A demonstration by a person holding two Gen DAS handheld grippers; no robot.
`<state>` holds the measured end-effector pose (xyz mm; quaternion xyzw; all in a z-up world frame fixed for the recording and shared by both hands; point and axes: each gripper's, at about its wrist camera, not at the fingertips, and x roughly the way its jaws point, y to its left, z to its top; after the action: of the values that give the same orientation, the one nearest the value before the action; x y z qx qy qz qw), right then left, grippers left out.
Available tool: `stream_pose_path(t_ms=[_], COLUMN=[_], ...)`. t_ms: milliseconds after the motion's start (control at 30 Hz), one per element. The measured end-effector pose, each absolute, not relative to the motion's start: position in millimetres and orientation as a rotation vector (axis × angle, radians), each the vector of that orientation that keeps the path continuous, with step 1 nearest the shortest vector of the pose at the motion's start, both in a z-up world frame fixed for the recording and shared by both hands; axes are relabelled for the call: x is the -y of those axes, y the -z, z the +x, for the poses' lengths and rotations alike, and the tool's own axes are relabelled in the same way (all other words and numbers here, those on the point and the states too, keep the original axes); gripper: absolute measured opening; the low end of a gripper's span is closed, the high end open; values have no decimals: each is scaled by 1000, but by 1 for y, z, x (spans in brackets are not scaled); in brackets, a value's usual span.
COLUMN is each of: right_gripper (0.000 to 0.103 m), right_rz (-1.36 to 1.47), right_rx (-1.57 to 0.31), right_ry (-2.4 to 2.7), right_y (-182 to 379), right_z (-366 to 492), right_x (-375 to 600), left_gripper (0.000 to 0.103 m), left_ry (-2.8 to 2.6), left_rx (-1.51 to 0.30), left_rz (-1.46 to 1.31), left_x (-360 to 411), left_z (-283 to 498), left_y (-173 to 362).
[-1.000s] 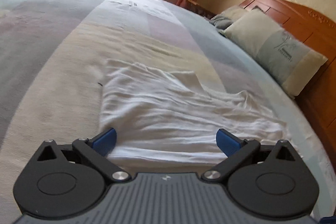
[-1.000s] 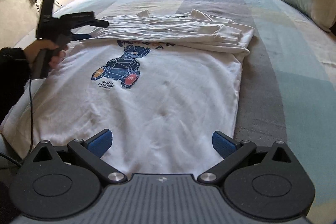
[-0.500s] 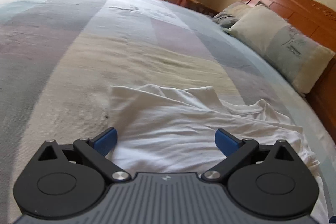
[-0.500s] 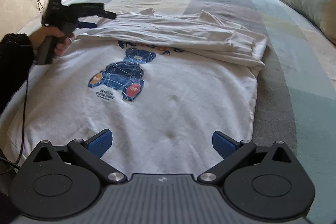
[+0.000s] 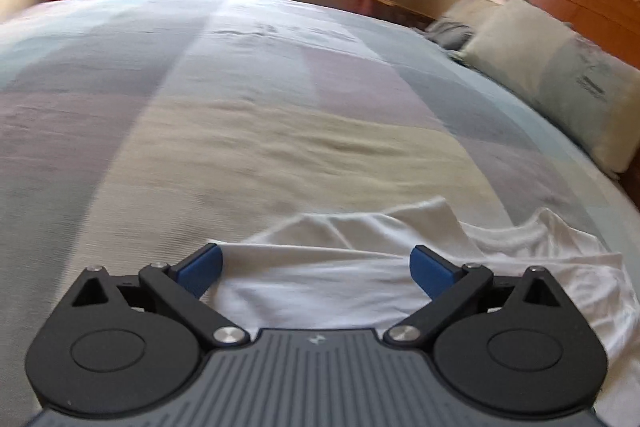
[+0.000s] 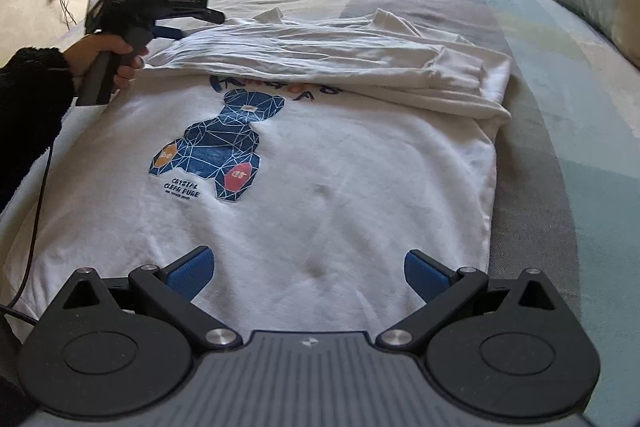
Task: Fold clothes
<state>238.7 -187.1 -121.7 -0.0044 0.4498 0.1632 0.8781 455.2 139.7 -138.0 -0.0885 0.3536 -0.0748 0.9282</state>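
With the white T-shirt (image 6: 320,195) part-folded, sleeve band laid across at 12 o'clock, both the left gripper (image 5: 316,265) and right gripper (image 6: 306,267) gape wide, holding nothing; next likely calls for pinching an edge.

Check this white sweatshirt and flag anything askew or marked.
The folded-over top band of the white sweatshirt lies rumpled and slanted, covering part of the lettering above the bear print. Two small dark spots mark the lower front. Both grippers are open, holding nothing.
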Motion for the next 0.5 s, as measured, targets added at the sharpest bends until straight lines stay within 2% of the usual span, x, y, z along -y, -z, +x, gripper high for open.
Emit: stream_pose_path(t_ms=[233, 500], right_gripper=[103, 103], right_rz=[-7, -2], right_rx=[-932, -932], right_ry=[-367, -353], right_y=[120, 118], right_z=[235, 225], right_x=[181, 186], left_gripper=[100, 100], left_ry=[345, 360], left_rx=[-738, -752], left_rz=[-134, -92], left_x=[-127, -130], left_z=[411, 395], left_y=[125, 109])
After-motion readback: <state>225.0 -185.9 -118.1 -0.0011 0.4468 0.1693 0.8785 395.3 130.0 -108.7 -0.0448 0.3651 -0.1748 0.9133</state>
